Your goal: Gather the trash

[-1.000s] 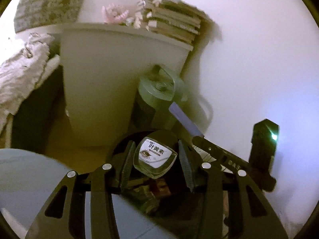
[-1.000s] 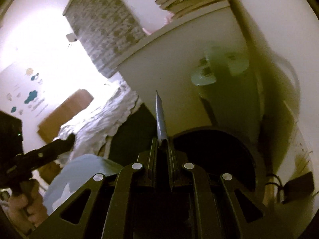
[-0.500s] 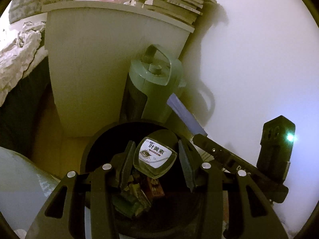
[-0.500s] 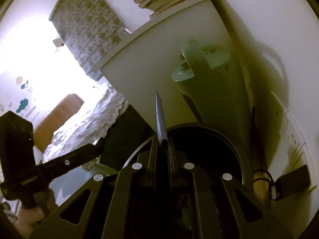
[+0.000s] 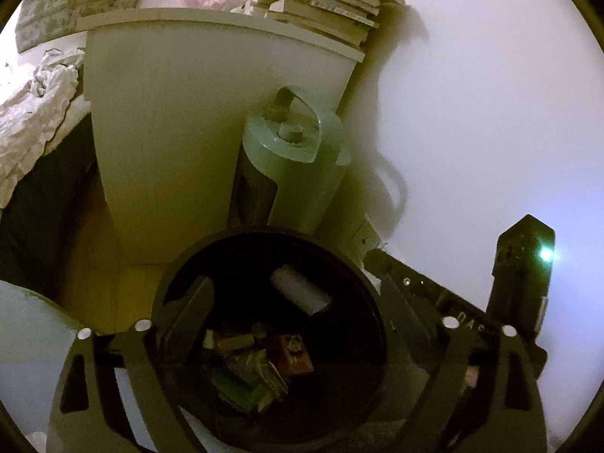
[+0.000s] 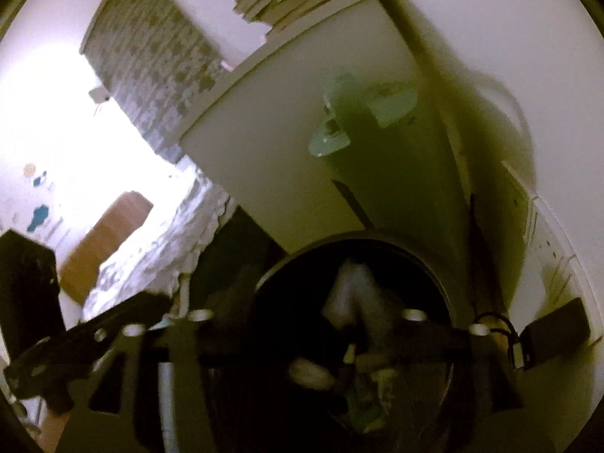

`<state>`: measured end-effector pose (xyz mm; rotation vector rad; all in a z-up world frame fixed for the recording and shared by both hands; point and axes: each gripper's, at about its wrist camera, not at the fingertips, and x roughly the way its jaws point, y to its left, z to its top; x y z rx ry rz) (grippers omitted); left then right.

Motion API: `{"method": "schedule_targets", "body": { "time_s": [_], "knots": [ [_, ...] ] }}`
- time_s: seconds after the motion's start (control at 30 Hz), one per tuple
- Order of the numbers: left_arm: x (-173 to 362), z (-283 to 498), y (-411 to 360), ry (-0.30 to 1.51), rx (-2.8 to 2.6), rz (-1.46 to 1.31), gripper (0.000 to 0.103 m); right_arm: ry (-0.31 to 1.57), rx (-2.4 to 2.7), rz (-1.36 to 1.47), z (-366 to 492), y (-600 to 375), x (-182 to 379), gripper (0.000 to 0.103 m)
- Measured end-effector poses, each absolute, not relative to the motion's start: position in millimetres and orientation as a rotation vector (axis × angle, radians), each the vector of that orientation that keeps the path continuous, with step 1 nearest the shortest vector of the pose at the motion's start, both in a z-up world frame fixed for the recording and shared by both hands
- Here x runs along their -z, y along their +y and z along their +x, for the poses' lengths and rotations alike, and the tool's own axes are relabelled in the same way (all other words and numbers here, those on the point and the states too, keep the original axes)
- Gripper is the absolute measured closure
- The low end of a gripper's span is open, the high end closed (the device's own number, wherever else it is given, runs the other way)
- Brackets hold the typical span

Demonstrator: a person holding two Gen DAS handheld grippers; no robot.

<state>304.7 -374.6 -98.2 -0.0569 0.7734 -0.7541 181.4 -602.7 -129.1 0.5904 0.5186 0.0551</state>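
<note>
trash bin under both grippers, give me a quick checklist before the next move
1. Left gripper empty: ok. Its jaws have just been opening and stand wide with nothing pinched between them.
2. White bottle let go over the trash bin: ok. It shows inside the rim, clear of both fingers.
3. Right gripper empty: ok, probably. Its jaws have just been opening and no flat strip stands between them, but the right wrist view is blurred.
4. Flat strip landed in the bin: cannot tell.
5. Room left in the bin: ok. Wrappers lie well below the rim.
6. Green tower fan behind the bin untouched: ok.
</note>
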Motion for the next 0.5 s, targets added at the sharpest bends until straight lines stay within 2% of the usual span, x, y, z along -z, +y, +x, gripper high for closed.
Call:
{"method": "schedule_targets", "body": {
  "time_s": [0.2,0.27,0.5],
  "knots": [
    [82.1,278.6,-351.3,0.767,0.751,-0.055,0.013,0.512,-0.066,0.606,181.8,-598.4,134.2,0.04],
    [72.0,264.7,-335.4,0.75,0.737,-0.056,0.007,0.514,-0.075,0.6,180.6,-592.0,136.5,0.04],
    [34.0,194.2,-225.7,0.652,0.479,-0.095,0.005,0.538,-0.167,0.521,170.5,-544.2,139.4,0.04]
  ]
}}
